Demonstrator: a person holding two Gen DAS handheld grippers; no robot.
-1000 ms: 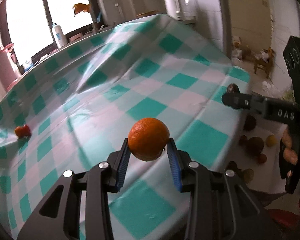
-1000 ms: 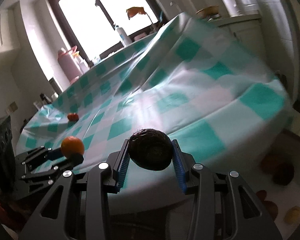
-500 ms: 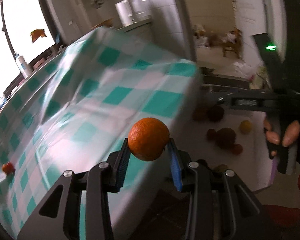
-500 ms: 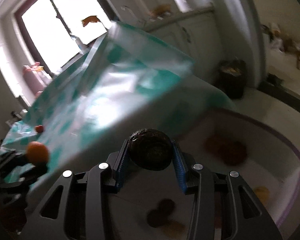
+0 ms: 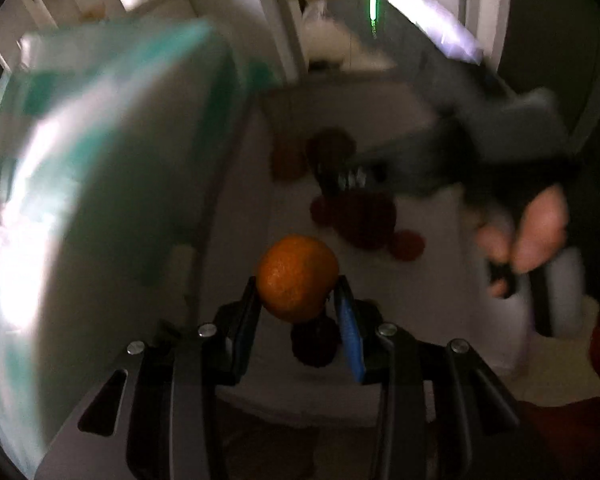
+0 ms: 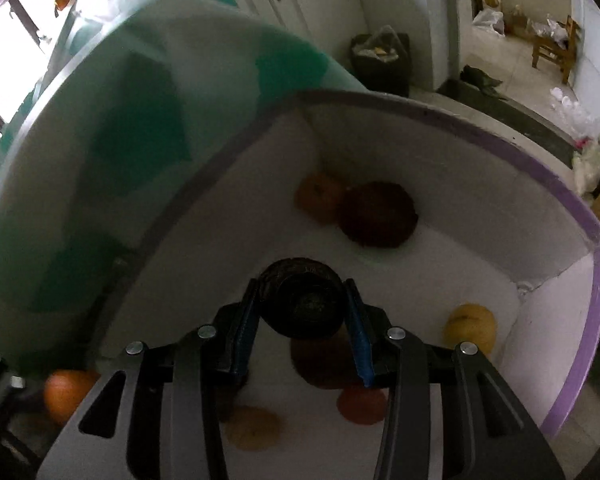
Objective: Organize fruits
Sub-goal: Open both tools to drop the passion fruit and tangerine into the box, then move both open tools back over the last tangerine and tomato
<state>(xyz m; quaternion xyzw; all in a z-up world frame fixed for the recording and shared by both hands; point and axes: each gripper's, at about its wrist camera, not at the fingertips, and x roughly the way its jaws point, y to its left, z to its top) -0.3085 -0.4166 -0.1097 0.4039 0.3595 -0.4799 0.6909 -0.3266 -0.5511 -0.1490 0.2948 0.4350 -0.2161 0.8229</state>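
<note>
A: Where do the fruits sit?
B: The left claw [image 5: 298, 300] grips an orange [image 5: 298, 278] above the white box [image 6: 556, 184]; the right claw [image 6: 302, 308] clamps a dark round fruit [image 6: 302, 298] over that box, beside the desk [image 6: 140, 128].

Dimpled matt orange [image 5: 298, 278], rough dark fruit [image 6: 302, 302], smooth white box [image 6: 500, 184]

You have an orange [image 5: 298, 278], round with pebbled skin, clamped between the left gripper's [image 5: 298, 304] blue pads. A dark, rough-skinned round fruit [image 6: 302, 304] sits pinched between the right gripper's [image 6: 302, 316] pads, over the white bin [image 6: 560, 184] with the purple rim. In the bin lie a brown fruit [image 6: 378, 214] touching an orange one [image 6: 320, 198], and a yellow fruit [image 6: 470, 326] apart by the wall.
</note>
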